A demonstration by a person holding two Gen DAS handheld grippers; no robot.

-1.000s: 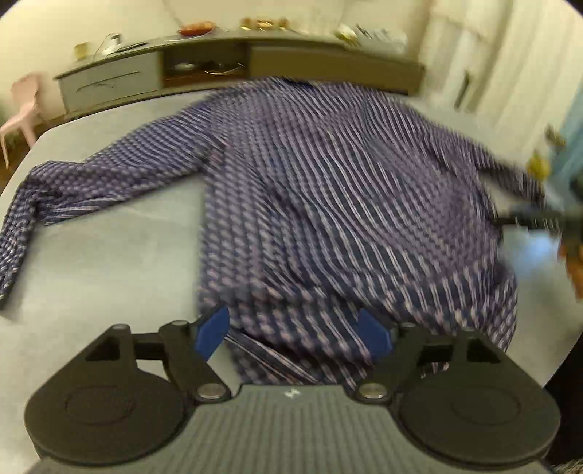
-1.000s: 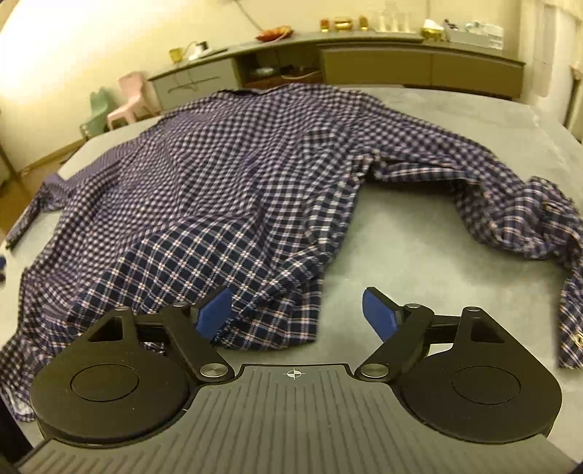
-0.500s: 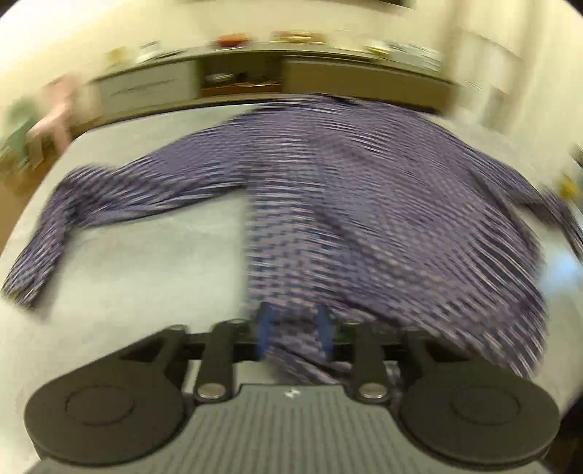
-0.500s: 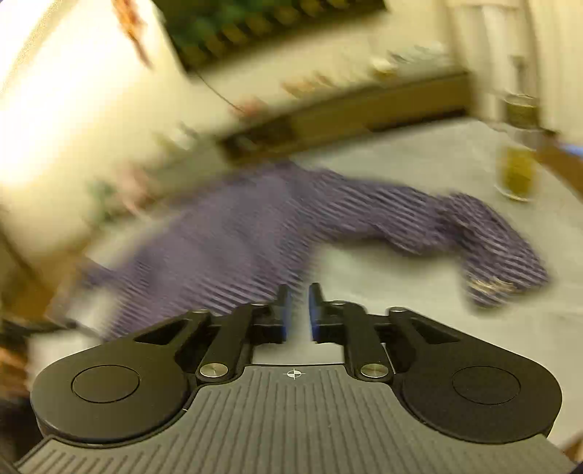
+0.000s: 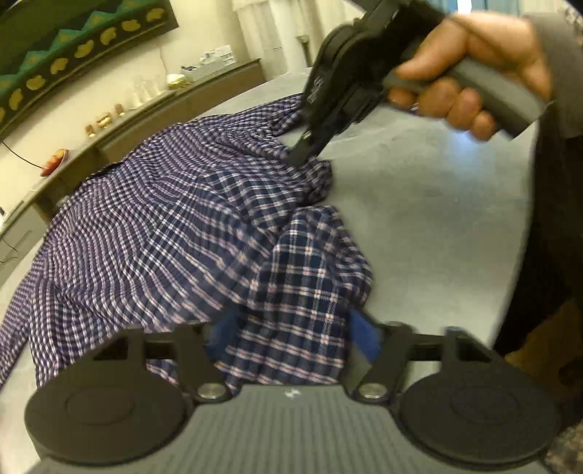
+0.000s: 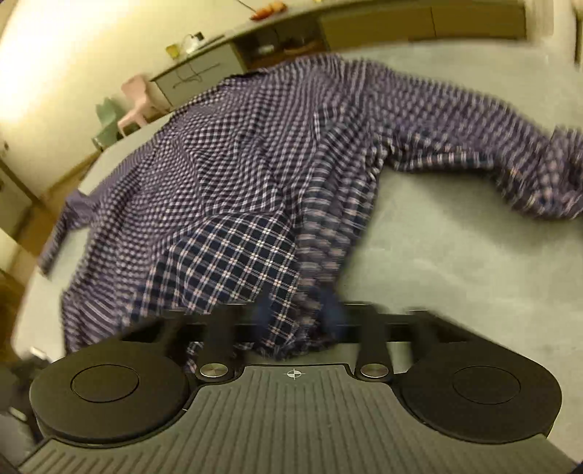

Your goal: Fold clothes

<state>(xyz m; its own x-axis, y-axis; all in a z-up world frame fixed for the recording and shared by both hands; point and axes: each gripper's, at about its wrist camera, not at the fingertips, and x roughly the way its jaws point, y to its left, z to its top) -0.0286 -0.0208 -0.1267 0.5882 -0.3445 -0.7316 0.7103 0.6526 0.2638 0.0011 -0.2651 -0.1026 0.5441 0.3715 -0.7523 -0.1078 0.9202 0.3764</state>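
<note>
At the bottom of the left wrist view, the left gripper (image 5: 291, 328) is seen with its blue fingers (image 5: 360, 333) apart, a bunched fold of the checked shirt (image 5: 164, 233) lying between them. The shirt is spread over the grey desk (image 5: 437, 204), filling the left and centre of the frame. Further up, at the upper right, the right gripper (image 5: 304, 147) is held by a hand (image 5: 470, 76) and is pressed onto a raised ridge of the fabric; its tips are hidden in the cloth.

In the right wrist view, the right gripper (image 6: 297, 313) is shown with its fingers (image 6: 333, 310) drawn close on a gather of shirt (image 6: 237, 164) cloth, though blur smears the contact. One sleeve (image 6: 492, 156) is stretched to the right edge, blurred. Behind, a long sideboard (image 6: 419, 22) and a pink chair (image 6: 136, 100) are seen at the top and upper left.
</note>
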